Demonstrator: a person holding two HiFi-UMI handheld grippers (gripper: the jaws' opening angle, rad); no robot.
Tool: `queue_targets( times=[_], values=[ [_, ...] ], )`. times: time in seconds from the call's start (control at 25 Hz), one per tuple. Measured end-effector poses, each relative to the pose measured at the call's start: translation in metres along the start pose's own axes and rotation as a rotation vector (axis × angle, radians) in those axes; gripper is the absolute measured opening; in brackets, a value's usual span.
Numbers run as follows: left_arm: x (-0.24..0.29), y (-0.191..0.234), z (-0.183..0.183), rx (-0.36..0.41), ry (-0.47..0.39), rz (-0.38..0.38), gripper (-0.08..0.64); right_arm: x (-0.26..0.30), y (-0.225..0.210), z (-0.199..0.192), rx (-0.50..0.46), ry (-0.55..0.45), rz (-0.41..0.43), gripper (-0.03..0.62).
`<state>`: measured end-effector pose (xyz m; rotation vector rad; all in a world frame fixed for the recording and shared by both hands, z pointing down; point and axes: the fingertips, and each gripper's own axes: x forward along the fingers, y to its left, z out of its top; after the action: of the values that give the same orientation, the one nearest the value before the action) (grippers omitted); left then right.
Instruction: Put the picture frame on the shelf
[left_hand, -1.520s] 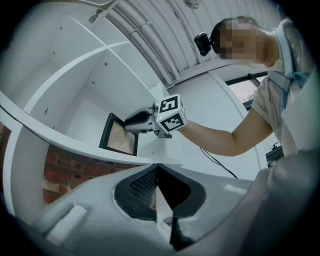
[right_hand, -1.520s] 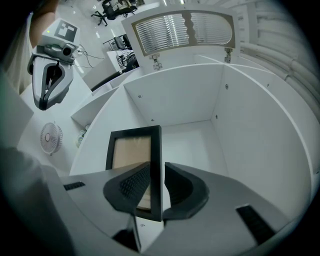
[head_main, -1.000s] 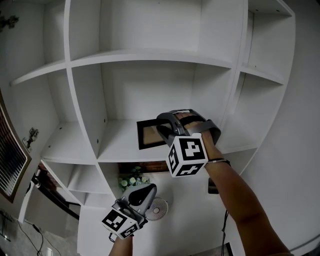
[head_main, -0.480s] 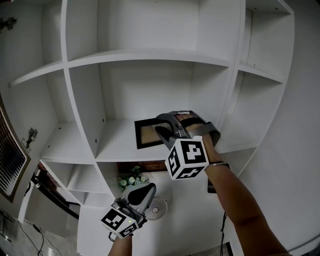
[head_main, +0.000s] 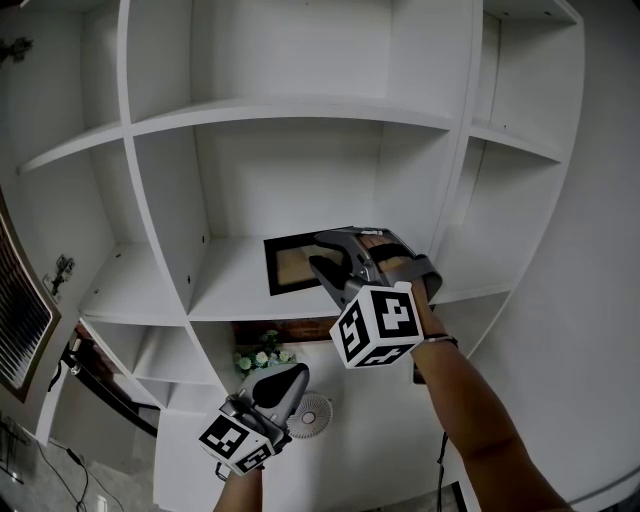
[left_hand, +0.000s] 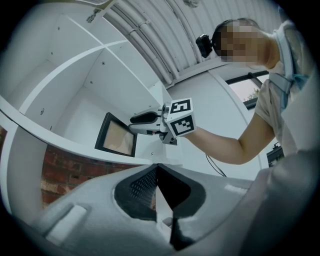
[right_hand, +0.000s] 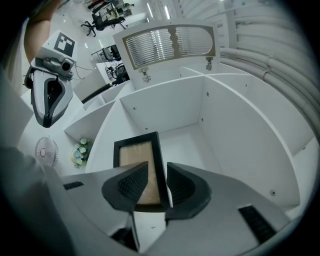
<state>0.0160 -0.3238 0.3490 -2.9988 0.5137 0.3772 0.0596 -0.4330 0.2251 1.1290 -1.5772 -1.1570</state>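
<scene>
The picture frame (head_main: 290, 265), black-rimmed with a tan inside, stands upright in the middle compartment of the white shelf (head_main: 225, 300). My right gripper (head_main: 322, 258) is shut on the frame's right border; in the right gripper view that border (right_hand: 161, 165) runs between the two pads of the gripper (right_hand: 159, 189). The left gripper view shows the frame (left_hand: 117, 136) resting on the shelf board with the right gripper (left_hand: 142, 119) at its side. My left gripper (head_main: 288, 378) hangs low, below the shelf, shut and empty (left_hand: 157, 172).
White shelf compartments lie above and to both sides. Below the frame's shelf are a small bunch of flowers (head_main: 262, 357) and a little white fan (head_main: 312, 415) before a brick backing. A slatted panel (head_main: 20, 325) hangs at far left.
The right gripper and the frame have shifted a little to the left within the compartment. The left gripper has stayed low and barely moved.
</scene>
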Motion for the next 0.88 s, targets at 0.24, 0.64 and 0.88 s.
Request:
queue_targets(
  times=[0.24,0.64,0.88],
  values=[
    [0.0,-0.003,0.004,0.004,-0.001,0.0,0.009,-0.01,0.007,0.002,0.082,-0.027,-0.019,0.121],
    [0.003,-0.011,0.003,0.005,-0.002,-0.006,0.009,-0.027,0.031,0.007,0.16,-0.065,-0.031,0.053],
    [0.002,-0.013,0.006,0.009,-0.005,-0.002,0.009,-0.04,0.04,0.011,0.178,-0.078,-0.042,0.027]
  ],
)
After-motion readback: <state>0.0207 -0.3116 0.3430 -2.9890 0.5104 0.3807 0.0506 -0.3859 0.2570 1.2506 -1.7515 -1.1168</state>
